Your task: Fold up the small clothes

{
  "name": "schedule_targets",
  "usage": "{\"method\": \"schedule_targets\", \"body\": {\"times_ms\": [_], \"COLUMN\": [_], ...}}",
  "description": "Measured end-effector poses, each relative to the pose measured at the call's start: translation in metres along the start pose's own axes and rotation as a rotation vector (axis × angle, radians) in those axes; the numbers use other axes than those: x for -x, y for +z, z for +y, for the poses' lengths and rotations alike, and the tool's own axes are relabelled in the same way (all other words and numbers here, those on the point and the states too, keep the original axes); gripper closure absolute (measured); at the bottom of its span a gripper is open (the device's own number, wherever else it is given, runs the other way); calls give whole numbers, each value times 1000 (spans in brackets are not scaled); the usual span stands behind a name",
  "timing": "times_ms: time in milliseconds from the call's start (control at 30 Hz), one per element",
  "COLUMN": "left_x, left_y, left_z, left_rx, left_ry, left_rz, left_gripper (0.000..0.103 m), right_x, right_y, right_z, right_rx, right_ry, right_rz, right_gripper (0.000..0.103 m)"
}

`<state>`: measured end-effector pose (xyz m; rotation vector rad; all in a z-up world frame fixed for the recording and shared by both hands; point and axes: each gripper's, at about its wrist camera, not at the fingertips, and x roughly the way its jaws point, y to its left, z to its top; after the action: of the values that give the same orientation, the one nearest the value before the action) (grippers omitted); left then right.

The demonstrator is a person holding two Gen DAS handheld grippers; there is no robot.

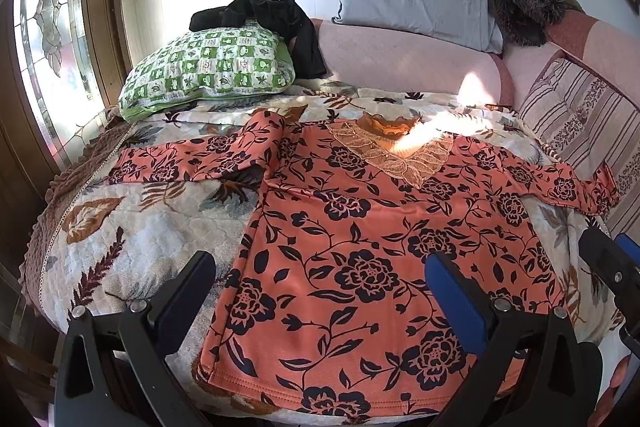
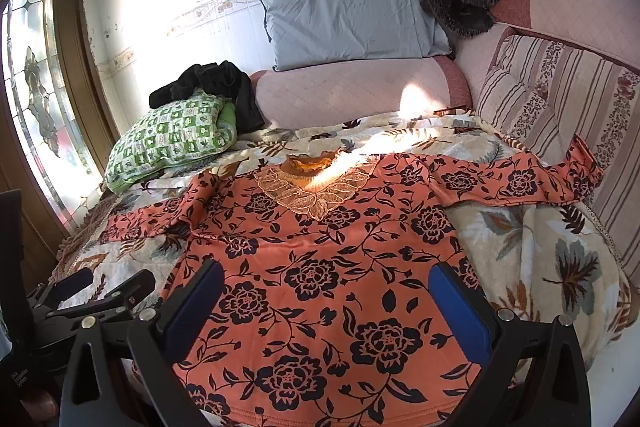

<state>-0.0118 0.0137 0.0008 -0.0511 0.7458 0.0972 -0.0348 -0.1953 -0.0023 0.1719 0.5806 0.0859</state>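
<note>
An orange long-sleeved top [image 1: 360, 227] with black flowers and a lace V-neck lies flat, front up, on a leaf-patterned blanket [image 1: 132, 239]. Both sleeves are spread out sideways. In the left wrist view my left gripper [image 1: 320, 267] hovers open above the top's lower left part, nothing between its fingers. The right gripper [image 1: 612, 255] shows at the right edge of that view. In the right wrist view the top [image 2: 328, 259] fills the middle, and my right gripper [image 2: 326, 279] stands open over its lower hem area. The left gripper [image 2: 104, 285] appears low at the left, open.
A green checked pillow [image 1: 208, 67] with a black garment [image 1: 276, 23] on it lies at the back left. A grey pillow [image 1: 412, 7], pink bolster [image 1: 408, 67] and striped cushion [image 1: 580, 119] line the back and right. A glass door [image 1: 48, 39] is on the left.
</note>
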Motion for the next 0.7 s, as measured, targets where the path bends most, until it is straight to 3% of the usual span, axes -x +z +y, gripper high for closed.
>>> {"method": "schedule_targets", "body": {"times_ms": [700], "left_x": [0], "left_y": [1], "left_z": [-1], "left_rx": [3], "left_ry": [-5], "left_rz": [16], "left_gripper": [0], "right_x": [0], "right_y": [2], "right_z": [0], "right_rx": [3], "right_ry": [-6], "right_rz": [5], "right_gripper": [0]}}
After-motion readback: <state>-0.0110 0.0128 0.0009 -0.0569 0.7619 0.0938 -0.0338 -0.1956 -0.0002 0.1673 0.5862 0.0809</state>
